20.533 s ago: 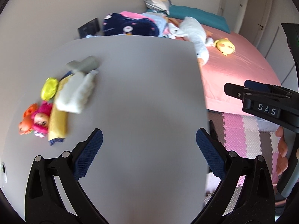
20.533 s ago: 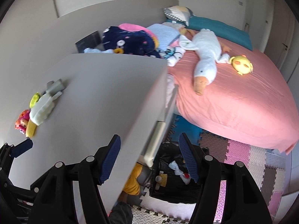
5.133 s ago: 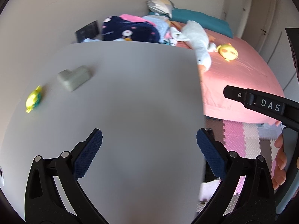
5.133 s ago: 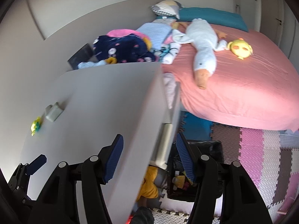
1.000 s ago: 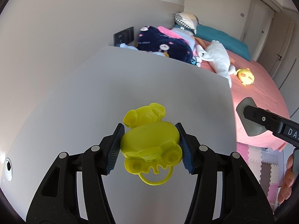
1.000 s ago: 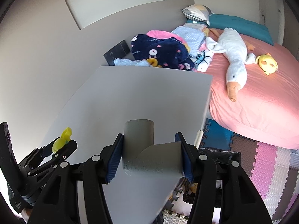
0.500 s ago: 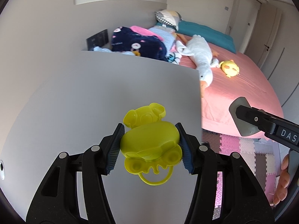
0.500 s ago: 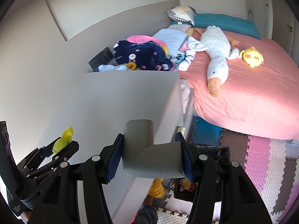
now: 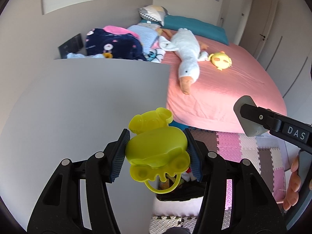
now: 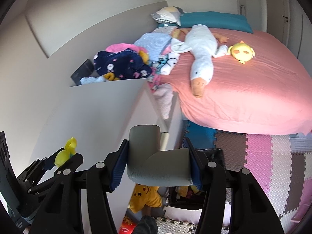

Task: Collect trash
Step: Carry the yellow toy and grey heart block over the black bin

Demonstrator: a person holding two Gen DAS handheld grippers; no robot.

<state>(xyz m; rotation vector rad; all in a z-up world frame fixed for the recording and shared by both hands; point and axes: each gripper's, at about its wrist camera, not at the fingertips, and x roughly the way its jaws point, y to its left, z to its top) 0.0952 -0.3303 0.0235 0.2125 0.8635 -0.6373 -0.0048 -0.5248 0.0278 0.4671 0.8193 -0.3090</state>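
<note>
Past the grey table's (image 9: 81,97) edge, clamped: left gripper (image 9: 157,152) partway closed around yellow plastic toy (image 9: 156,148), right gripper (image 10: 156,163) likewise around grey L-shaped piece (image 10: 154,161).

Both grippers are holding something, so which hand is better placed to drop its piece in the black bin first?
Right, probably. The right gripper holds the grey piece almost over the black bin; the left gripper's yellow toy sits by the table edge.

Left tongs (image 9: 157,156) clamped on a load, right tongs (image 10: 157,162) likewise, both tilted downward
</note>
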